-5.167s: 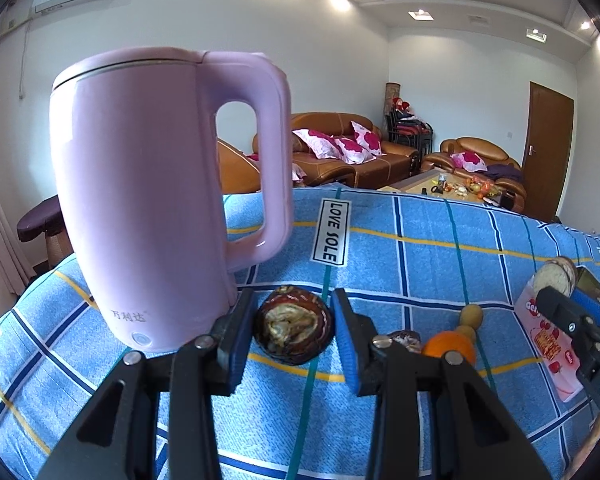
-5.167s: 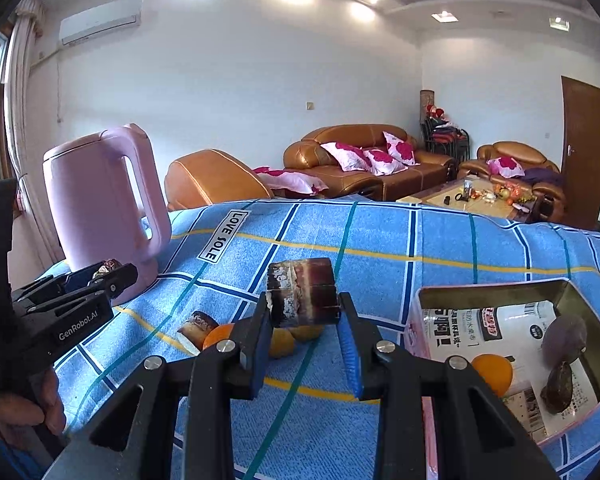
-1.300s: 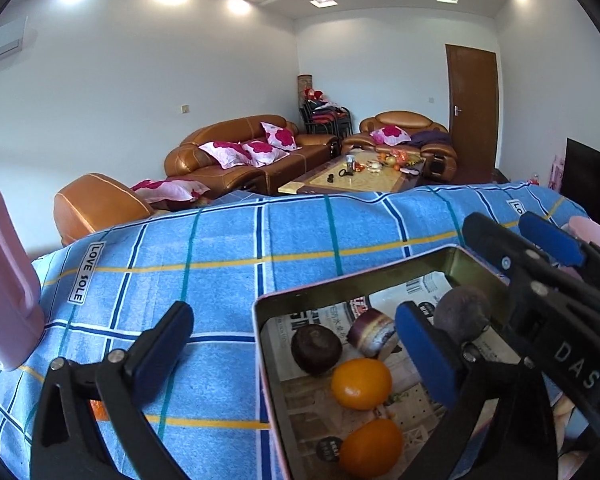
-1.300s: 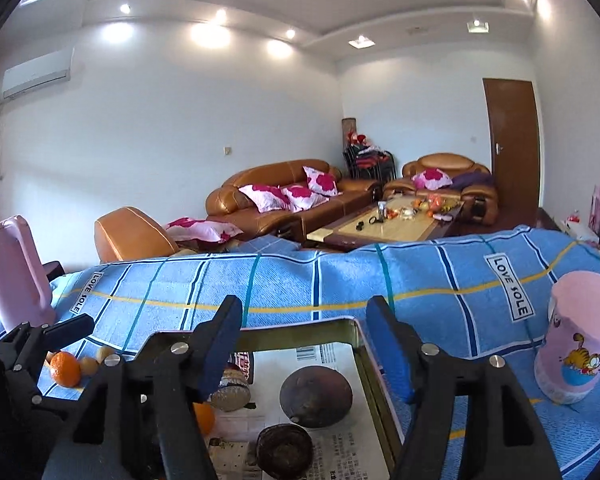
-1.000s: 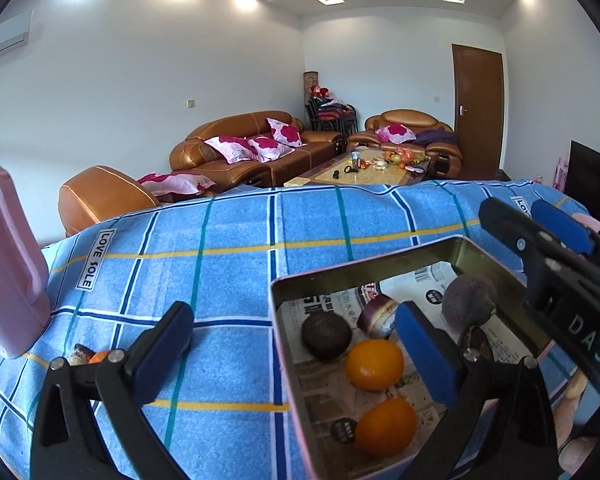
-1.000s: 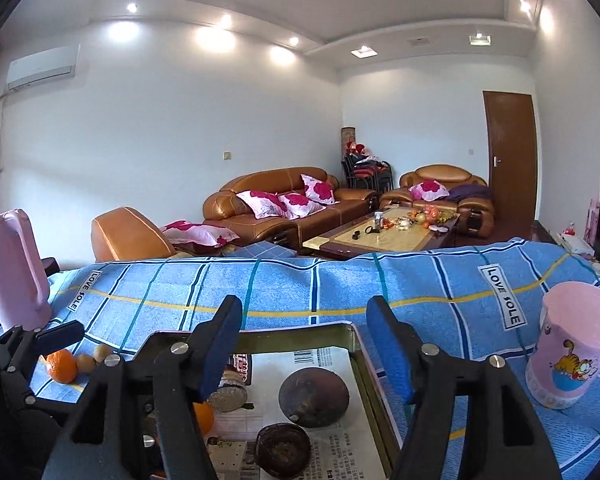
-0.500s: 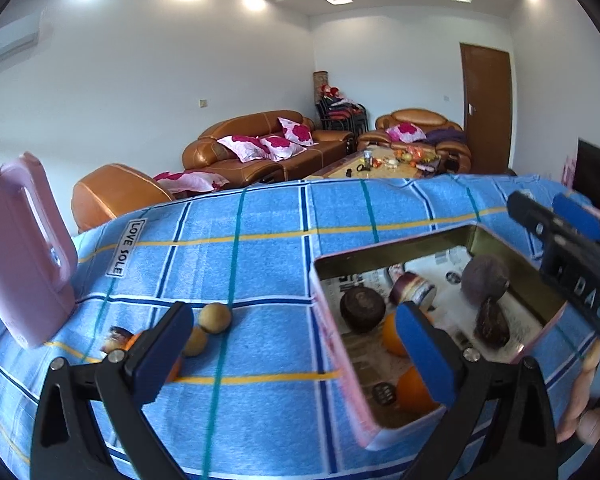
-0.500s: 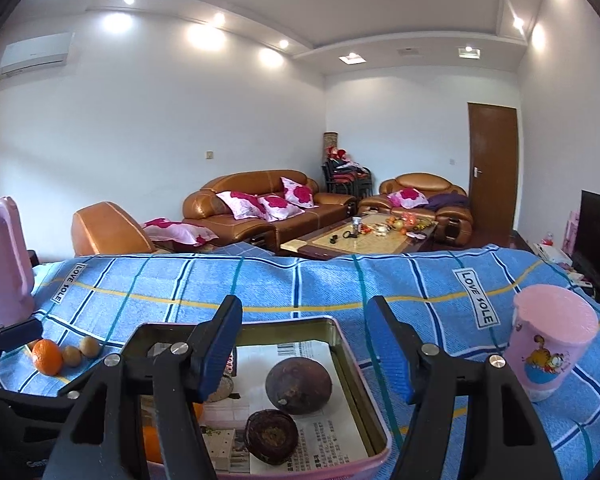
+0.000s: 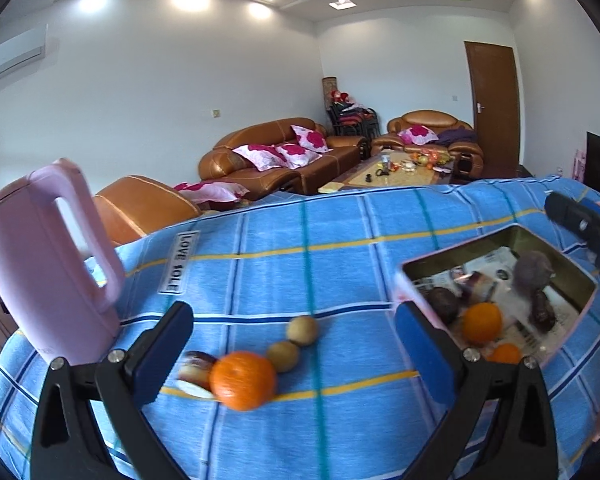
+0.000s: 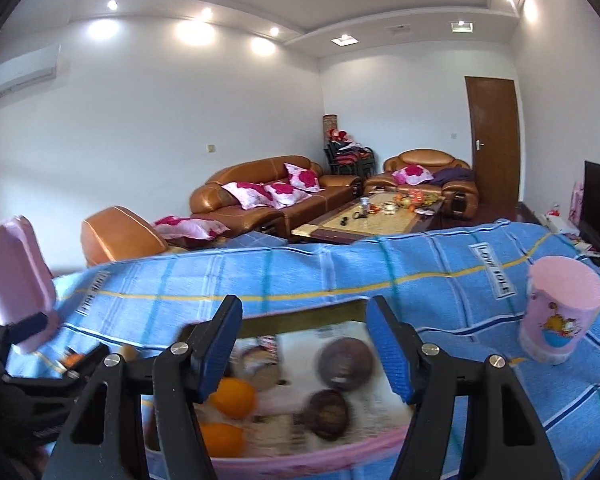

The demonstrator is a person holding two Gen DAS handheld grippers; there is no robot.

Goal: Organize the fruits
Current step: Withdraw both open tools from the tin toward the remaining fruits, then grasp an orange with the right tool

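Observation:
In the left wrist view an orange, two small brown fruits and a dark cut piece lie on the blue checked cloth. My left gripper is open and empty above them. The pink tin tray at the right holds oranges and dark fruits. In the right wrist view my right gripper is open and empty over the tray, which holds two oranges and dark round fruits.
A pink kettle stands at the left on the cloth. A pink cup stands right of the tray. The table's far edge runs behind, with sofas and a coffee table beyond.
My left gripper has swung left from over the tray to the loose fruits near the kettle. My right gripper has drawn back and lowered slightly over the tray. Both stay open.

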